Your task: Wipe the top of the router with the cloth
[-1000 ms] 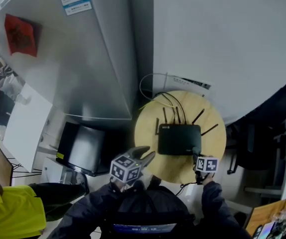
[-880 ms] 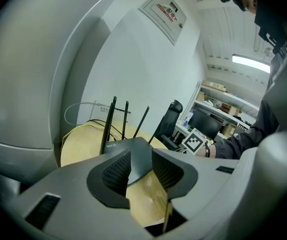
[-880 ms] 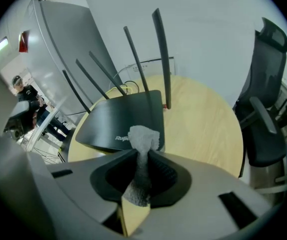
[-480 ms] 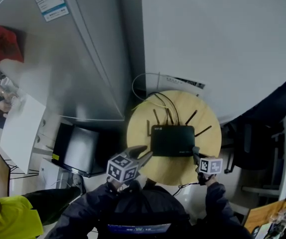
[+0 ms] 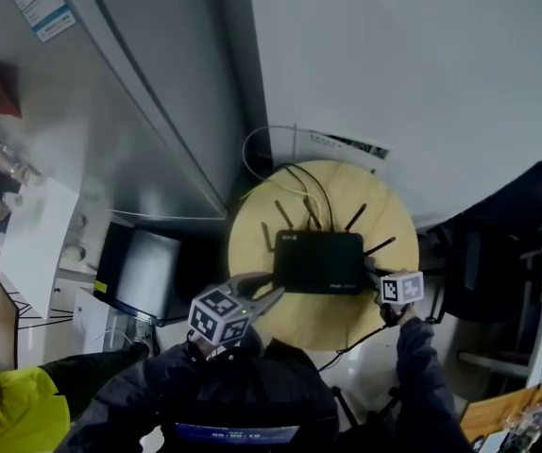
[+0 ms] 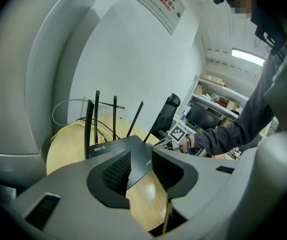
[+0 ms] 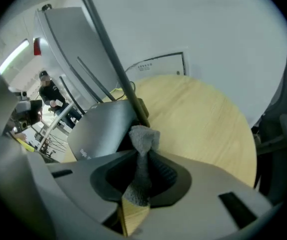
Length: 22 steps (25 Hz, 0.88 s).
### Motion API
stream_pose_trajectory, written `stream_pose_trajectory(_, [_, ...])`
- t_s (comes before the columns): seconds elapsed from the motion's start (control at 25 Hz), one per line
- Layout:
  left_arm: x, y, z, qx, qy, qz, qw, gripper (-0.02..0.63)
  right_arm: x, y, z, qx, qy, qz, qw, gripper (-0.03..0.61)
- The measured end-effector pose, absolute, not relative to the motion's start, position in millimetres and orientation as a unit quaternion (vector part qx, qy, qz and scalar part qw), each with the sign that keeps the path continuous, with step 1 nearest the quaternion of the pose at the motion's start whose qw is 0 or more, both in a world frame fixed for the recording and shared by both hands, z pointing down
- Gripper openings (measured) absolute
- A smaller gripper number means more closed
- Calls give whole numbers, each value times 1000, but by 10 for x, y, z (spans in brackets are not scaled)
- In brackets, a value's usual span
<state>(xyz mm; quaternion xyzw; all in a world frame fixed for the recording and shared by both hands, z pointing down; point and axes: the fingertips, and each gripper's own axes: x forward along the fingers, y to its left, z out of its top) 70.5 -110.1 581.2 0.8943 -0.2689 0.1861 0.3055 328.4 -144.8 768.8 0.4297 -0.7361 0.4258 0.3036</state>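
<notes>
Just slid the right gripper [image 7: 143, 156], clamped on the cloth [image 7: 143, 135], up to the right edge of the router [image 5: 318, 262], with the left gripper [image 5: 267, 286] open and empty at near left, so probably about to start wiping.

Head view dim, bluish; gripper views brighter, edges bent by fisheye, corners black; ceiling lamp [image 6: 248, 57] glares; foreground soft.
</notes>
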Motion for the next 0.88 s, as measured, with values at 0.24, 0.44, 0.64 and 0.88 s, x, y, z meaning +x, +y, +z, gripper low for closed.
stream_pose_trajectory(0.24, [783,-1142,5791,894,-266,195,304,129,3276,-1519,7803,409,-725,519,195,86])
stream_pose_trajectory(0.44, [768,-1134,5786,893,-268,196,303,129,3237,-1505,7798,384,-721,559,141,82])
stream_pose_trajectory(0.64, [743,-1097,5781,894,-266,198,302,129,3233,-1493,7796,370,-713,583,121,80])
stream_pose_trajectory(0.88, [696,-1061,5771,894,-267,197,301,129,3239,-1387,7837,358,-706,596,139,78])
